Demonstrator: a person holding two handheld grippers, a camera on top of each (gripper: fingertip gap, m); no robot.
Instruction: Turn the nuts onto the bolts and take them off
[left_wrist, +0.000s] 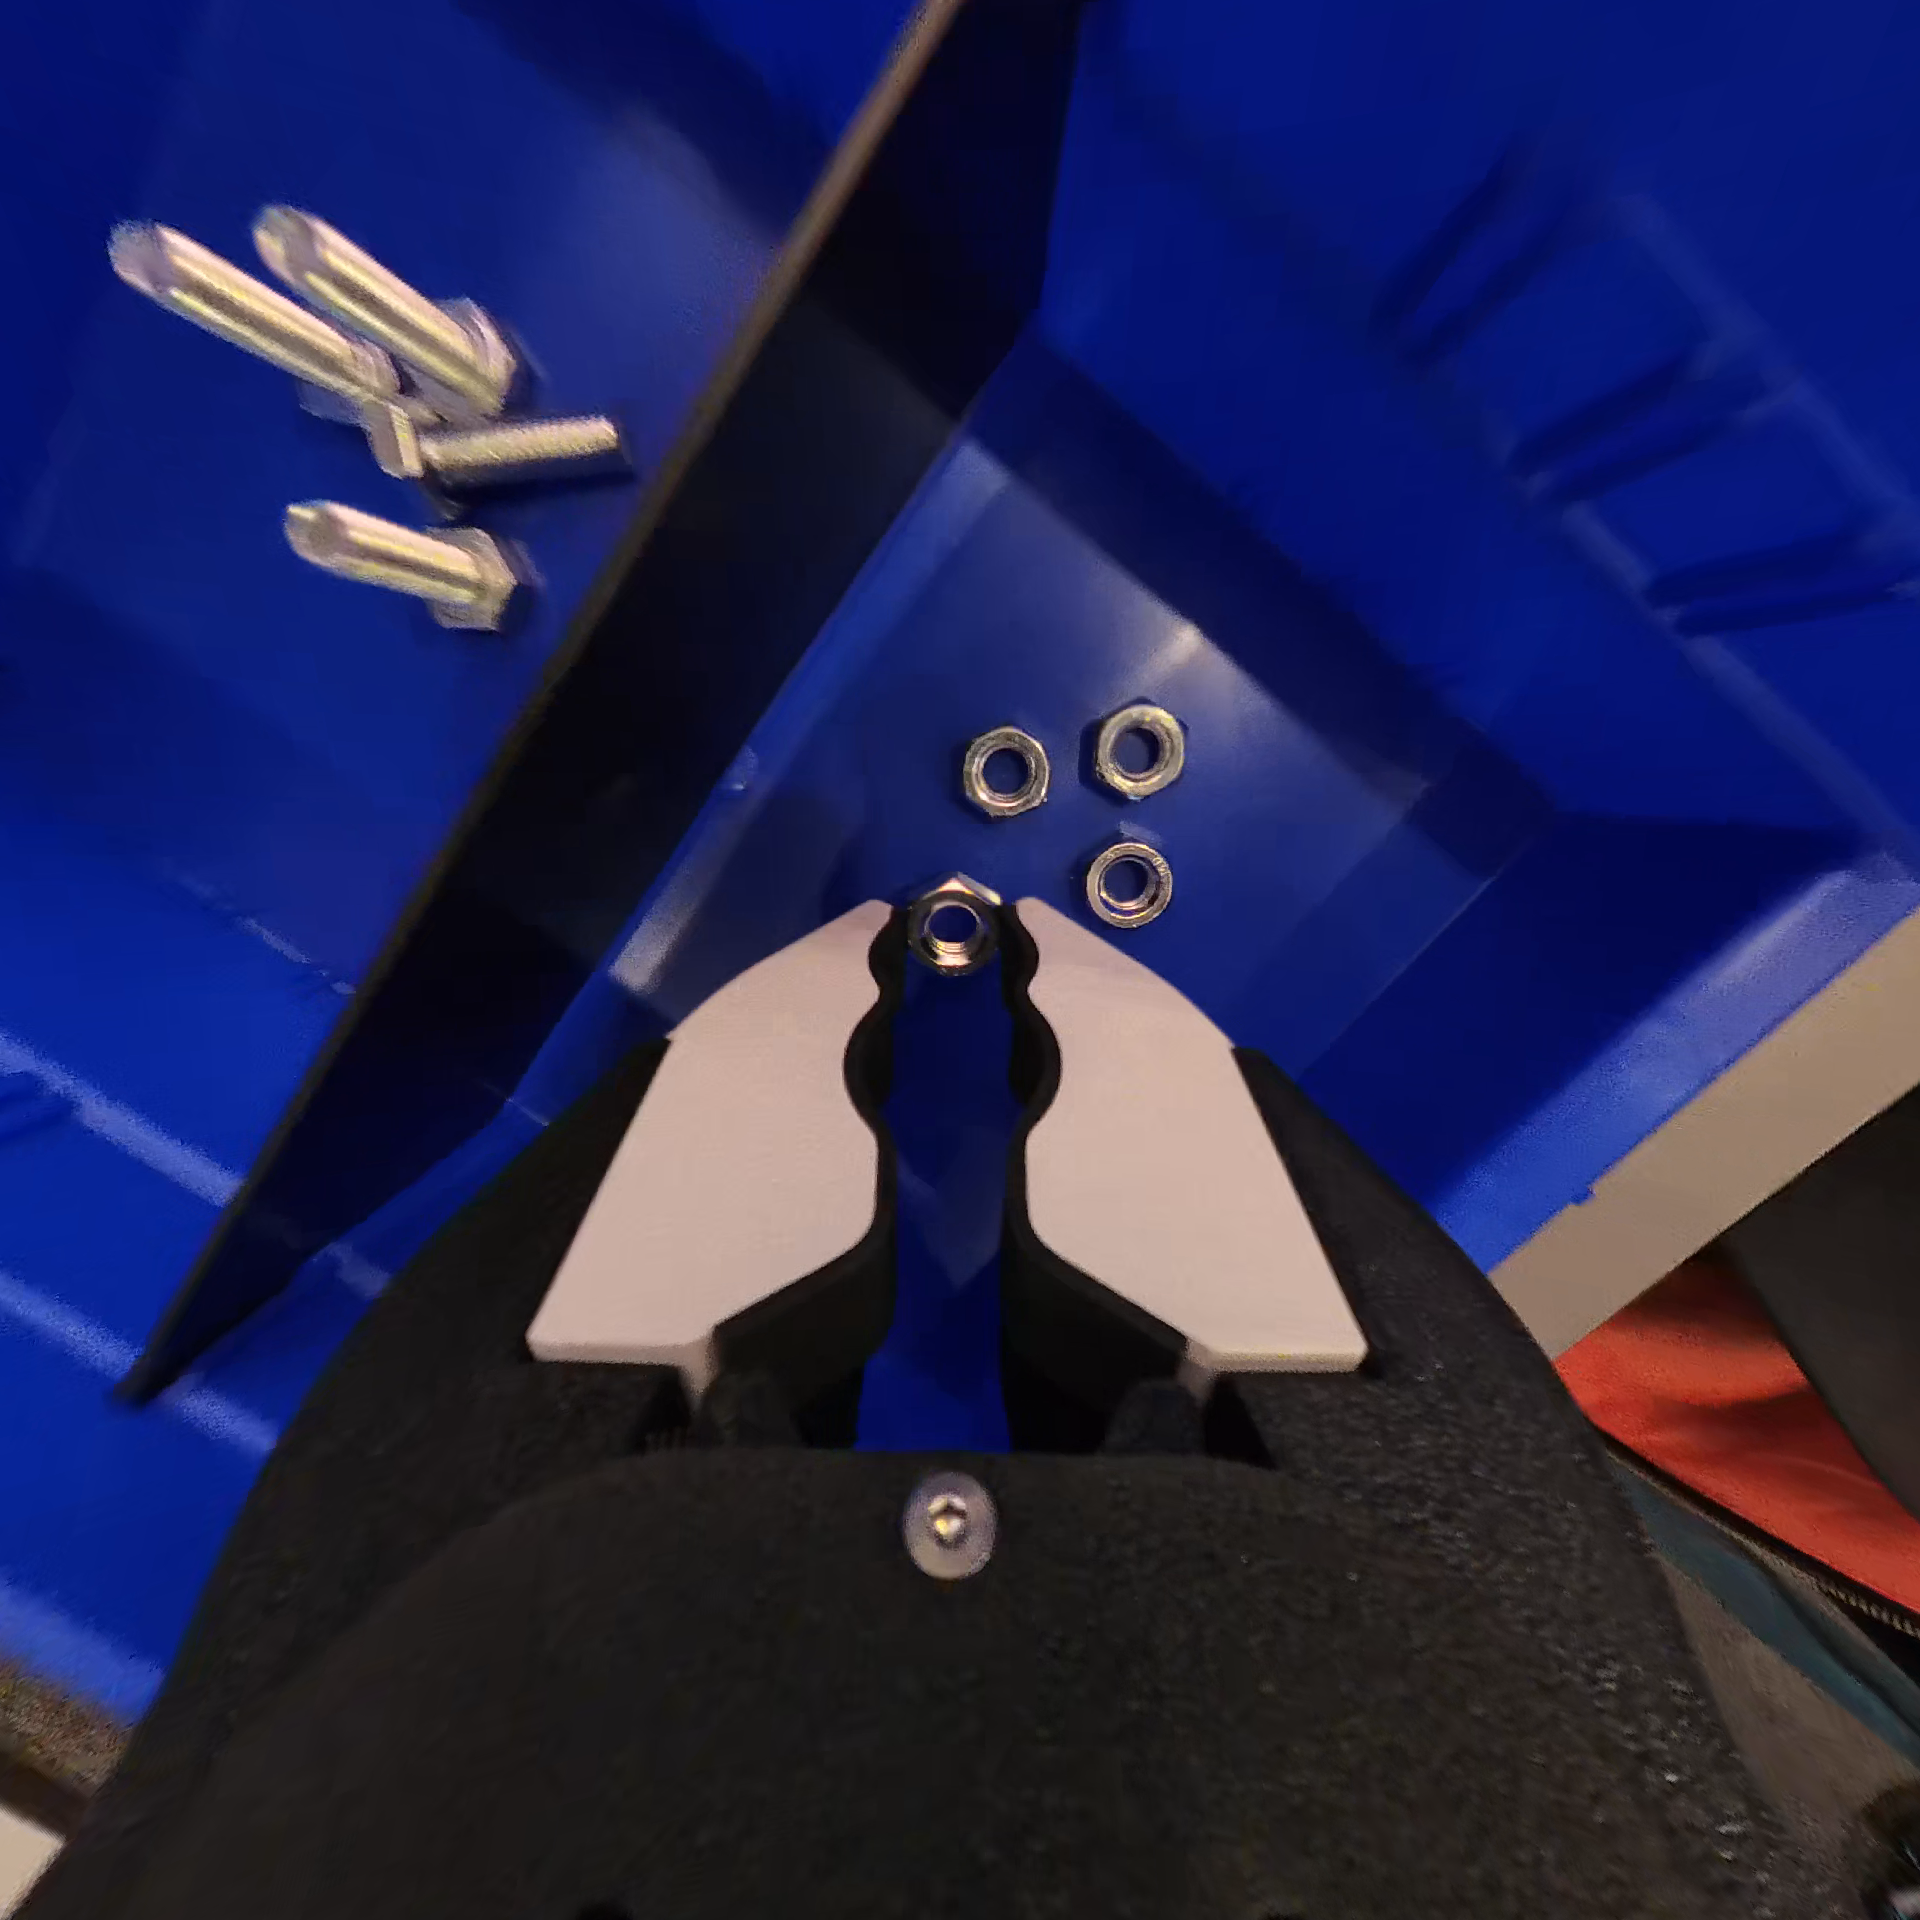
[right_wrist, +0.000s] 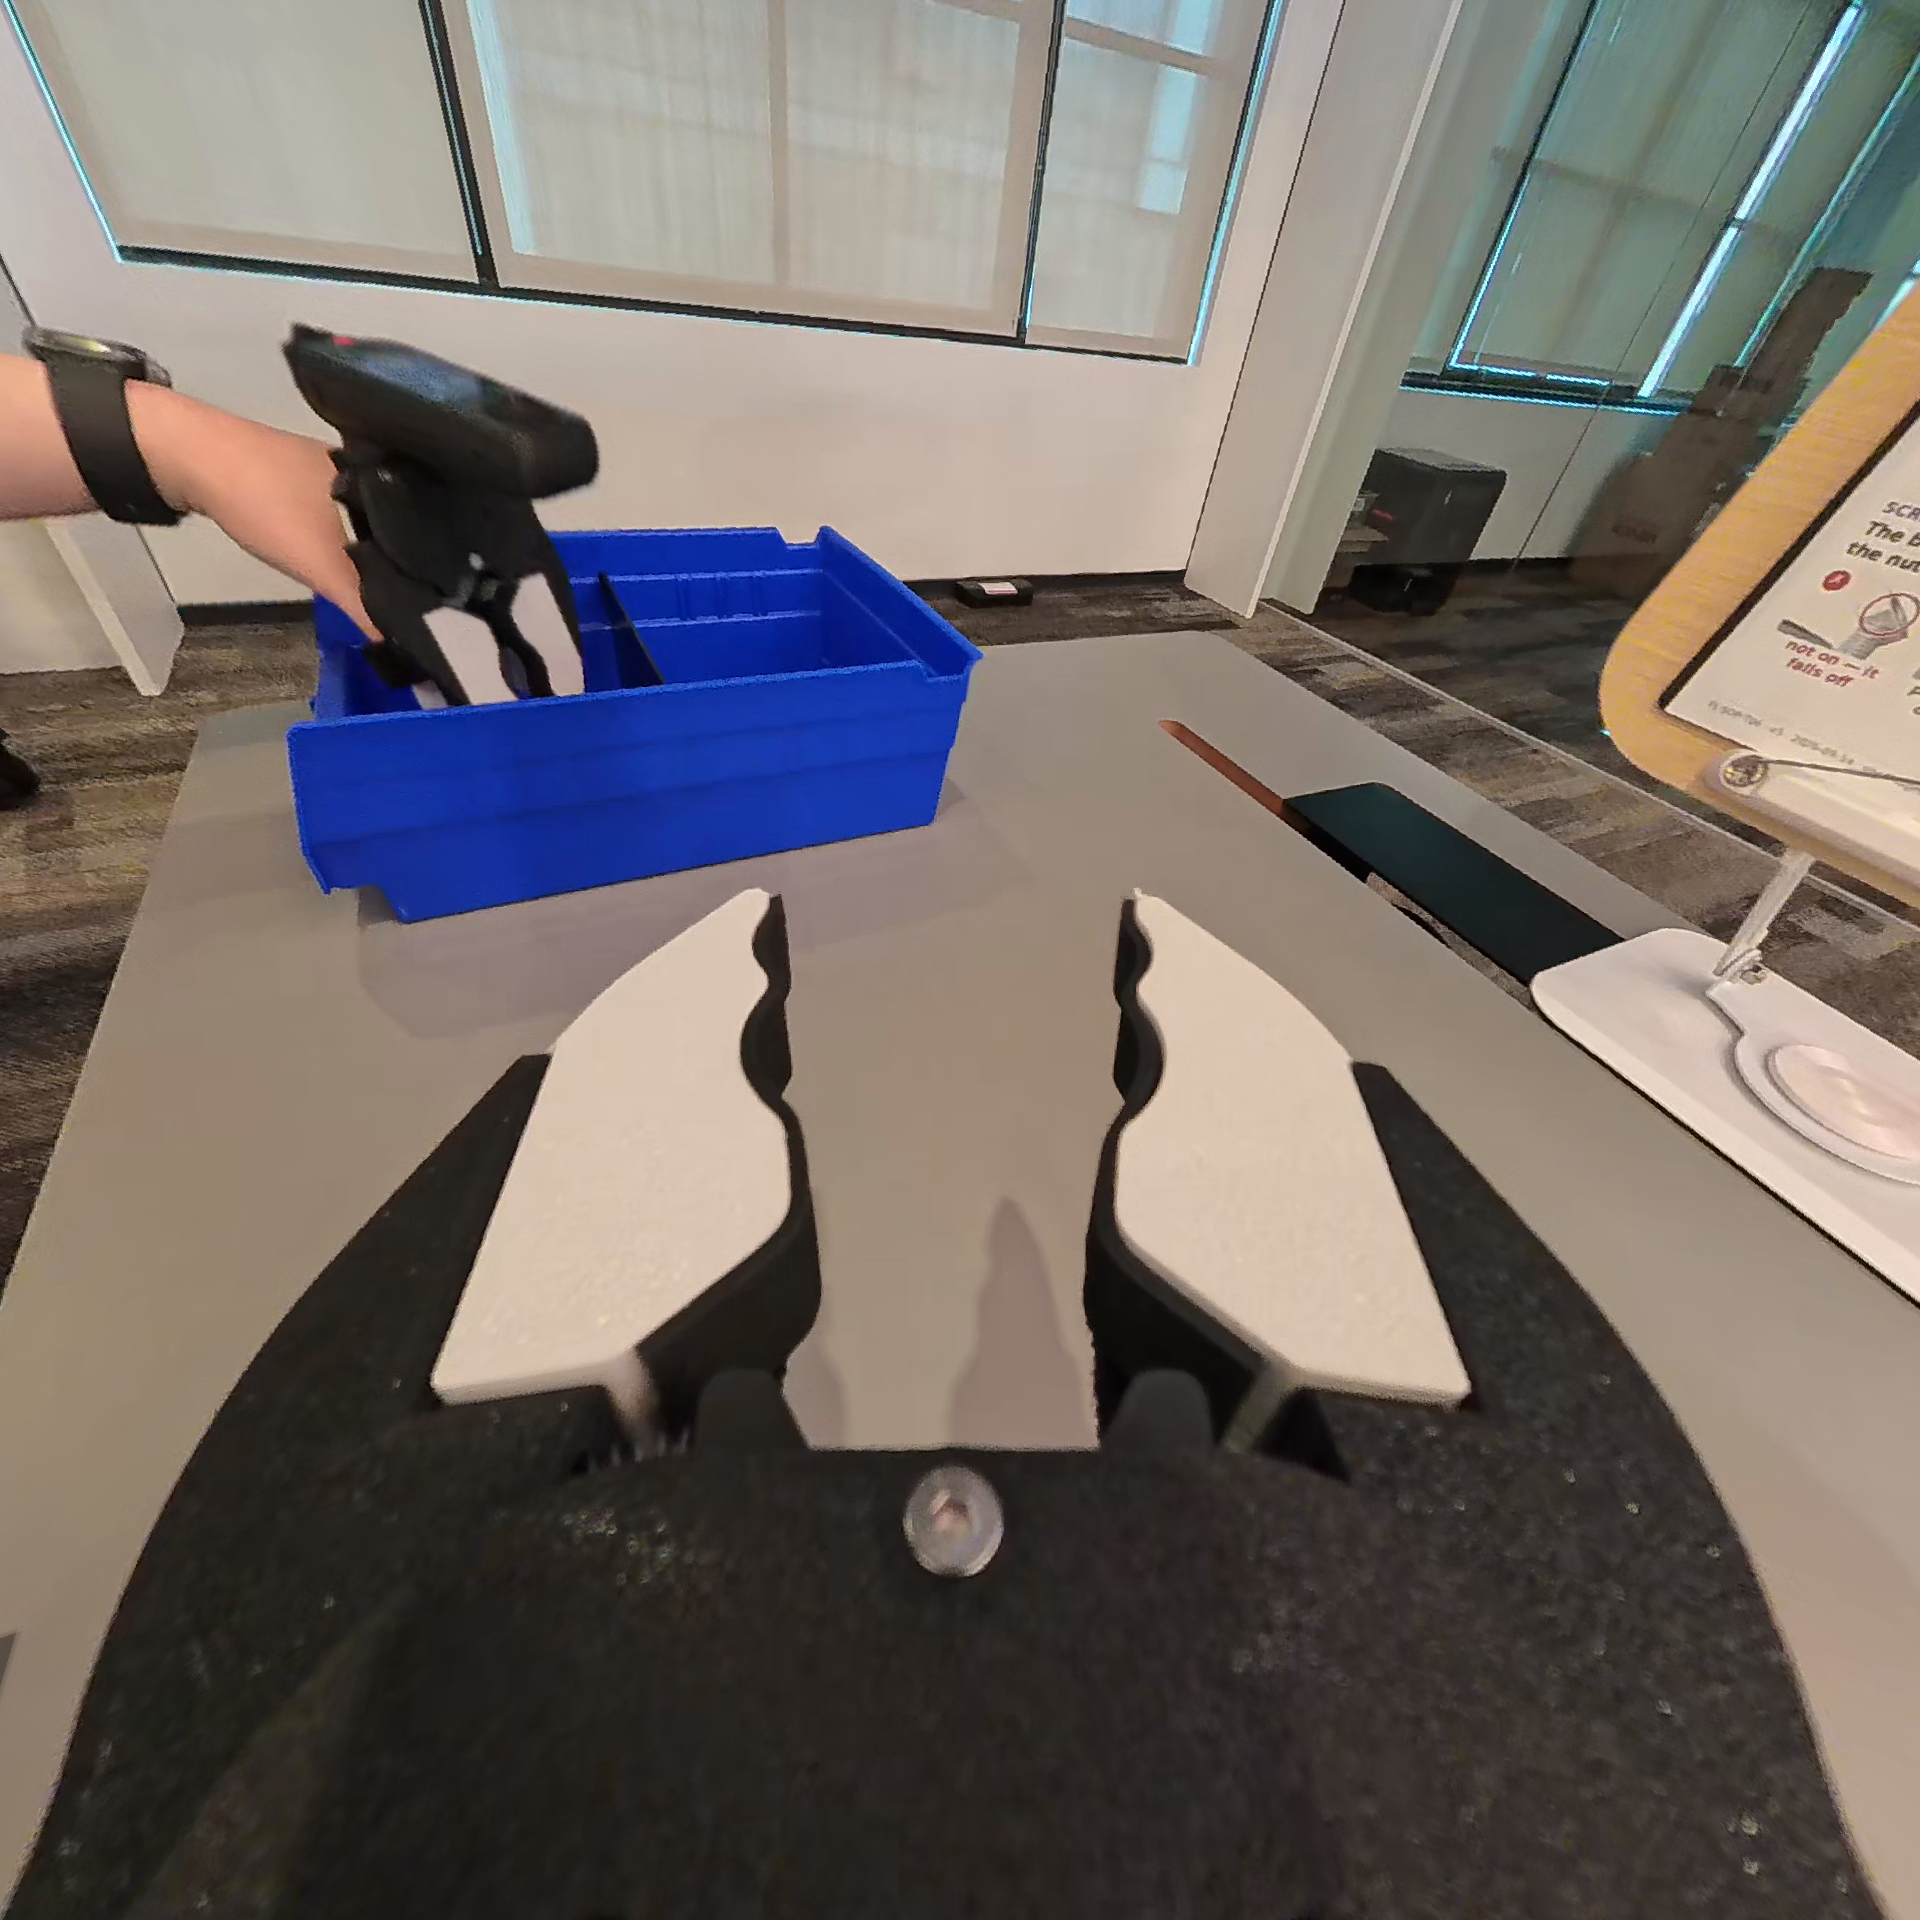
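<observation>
Pinching one nut (left_wrist: 948, 932) at the very tips, the left gripper (left_wrist: 951, 920) has its jaws clamped on it by the flats, inside the blue bin (left_wrist: 1455, 520). Risk, in my judgement: grip is shallow, so a tilt or bump on lift-out could pop the nut free. Three loose nuts (left_wrist: 1075, 805) lie just beside at 1 o'clock; a drop could scatter them. Black divider (left_wrist: 727, 623) stands close at 10 o'clock and could snag the jaws. Bolts (left_wrist: 395, 416) lie beyond it in the adjoining compartment, approx 10–11 o'clock. Right gripper (right_wrist: 951, 935) hangs over the grey table (right_wrist: 1039, 779), jaws apart, holding nothing; sign stand (right_wrist: 1766, 727) at 3 o'clock.
</observation>
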